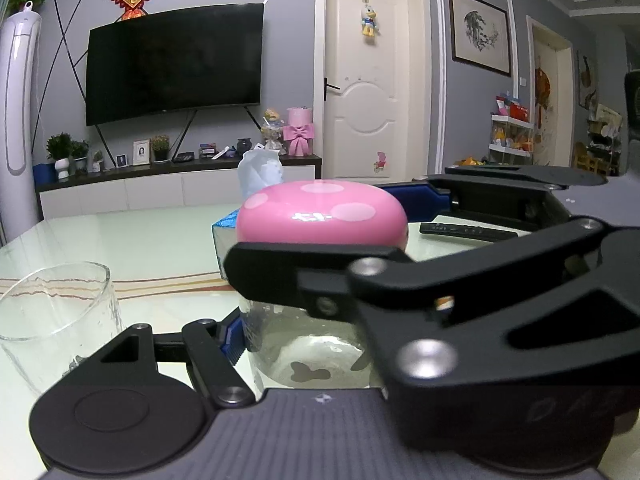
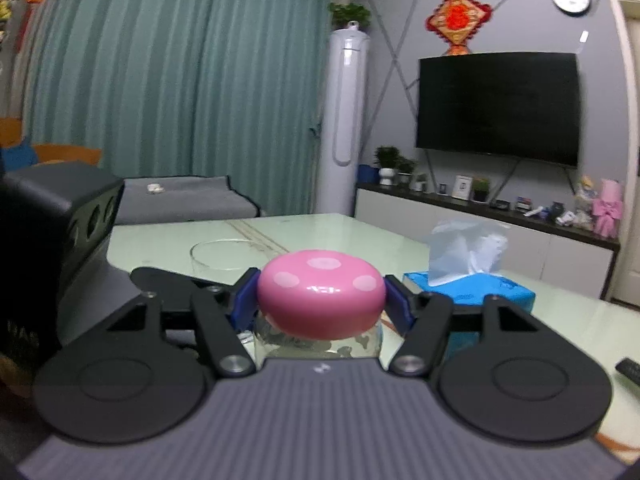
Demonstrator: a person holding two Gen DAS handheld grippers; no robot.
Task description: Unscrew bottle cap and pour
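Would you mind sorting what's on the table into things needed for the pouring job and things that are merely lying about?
Needed:
- pink cap, gripped by the right gripper
- clear bottle, held by the left gripper
- empty glass

Lying about:
- tissue box
- remote control

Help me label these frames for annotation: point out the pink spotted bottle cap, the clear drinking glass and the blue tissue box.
pink spotted bottle cap (image 2: 320, 300), right wrist view, centre of its glossy dome.
clear drinking glass (image 1: 52, 320), left wrist view, middle of its side wall.
blue tissue box (image 2: 480, 292), right wrist view, its top face.
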